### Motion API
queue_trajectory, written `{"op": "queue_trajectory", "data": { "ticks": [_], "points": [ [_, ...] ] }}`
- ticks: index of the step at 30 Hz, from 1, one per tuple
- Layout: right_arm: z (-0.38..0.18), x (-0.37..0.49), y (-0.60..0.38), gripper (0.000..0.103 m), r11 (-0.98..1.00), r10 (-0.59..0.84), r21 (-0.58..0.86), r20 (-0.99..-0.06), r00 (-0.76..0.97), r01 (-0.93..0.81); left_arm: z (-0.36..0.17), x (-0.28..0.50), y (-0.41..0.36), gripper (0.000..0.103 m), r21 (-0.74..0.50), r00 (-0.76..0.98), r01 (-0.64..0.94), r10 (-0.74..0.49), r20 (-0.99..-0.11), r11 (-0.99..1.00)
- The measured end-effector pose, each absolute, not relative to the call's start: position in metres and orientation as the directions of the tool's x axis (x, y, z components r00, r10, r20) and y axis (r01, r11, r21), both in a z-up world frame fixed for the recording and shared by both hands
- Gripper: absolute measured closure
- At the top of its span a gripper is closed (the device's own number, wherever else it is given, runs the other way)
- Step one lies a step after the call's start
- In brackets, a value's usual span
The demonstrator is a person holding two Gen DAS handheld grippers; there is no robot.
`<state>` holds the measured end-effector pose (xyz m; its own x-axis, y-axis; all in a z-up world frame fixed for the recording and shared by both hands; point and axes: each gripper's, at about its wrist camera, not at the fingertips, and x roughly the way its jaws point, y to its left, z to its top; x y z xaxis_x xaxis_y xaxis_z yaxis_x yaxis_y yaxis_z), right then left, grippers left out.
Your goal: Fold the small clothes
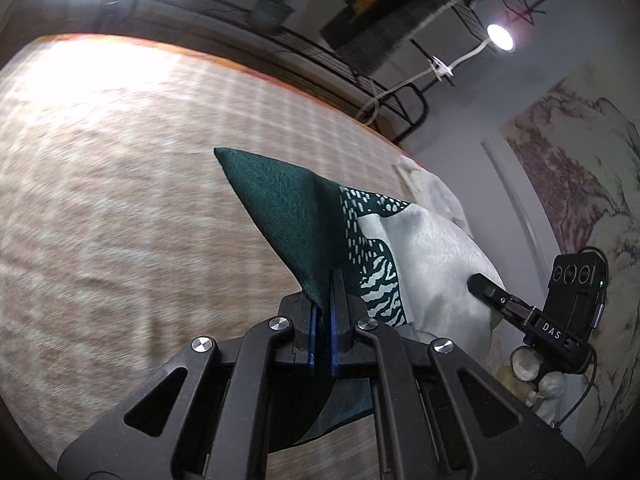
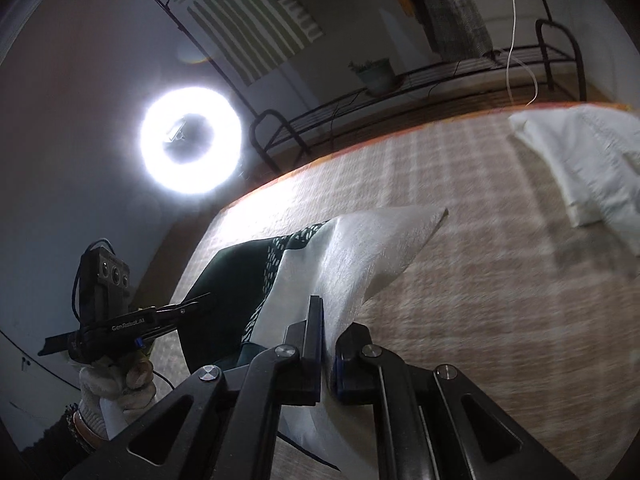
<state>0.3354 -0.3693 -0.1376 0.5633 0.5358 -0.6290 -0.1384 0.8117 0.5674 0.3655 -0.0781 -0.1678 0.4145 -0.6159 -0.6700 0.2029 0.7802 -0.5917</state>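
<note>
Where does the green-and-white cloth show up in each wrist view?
Left wrist: green-and-white cloth at centre, its green corner clamped in the left gripper.
Right wrist: lower centre, its white part clamped in the right gripper.
Shared landmark: the potted plant on the black rack.

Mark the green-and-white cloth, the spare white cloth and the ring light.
green-and-white cloth point(image 1: 280, 216): left wrist view, on its dark green corner.
spare white cloth point(image 2: 588, 160): right wrist view, on its middle, lying on the checked cover.
ring light point(image 2: 191, 140): right wrist view, on its glowing ring.
</note>
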Motion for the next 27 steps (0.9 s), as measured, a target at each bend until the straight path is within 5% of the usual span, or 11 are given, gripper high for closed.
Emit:
{"op": "queue_trajectory", "data": {
  "ticks": [27],
  "points": [
    [-0.108, 0.384, -0.627, 0.101, 0.93, 0.219, 0.363, -0.663, 0.716, 0.052, -0.142, 0.469, -0.387, 0.101, -0.508, 0.354, 0.491, -0.695, -0.626, 0.708]
  ]
}}
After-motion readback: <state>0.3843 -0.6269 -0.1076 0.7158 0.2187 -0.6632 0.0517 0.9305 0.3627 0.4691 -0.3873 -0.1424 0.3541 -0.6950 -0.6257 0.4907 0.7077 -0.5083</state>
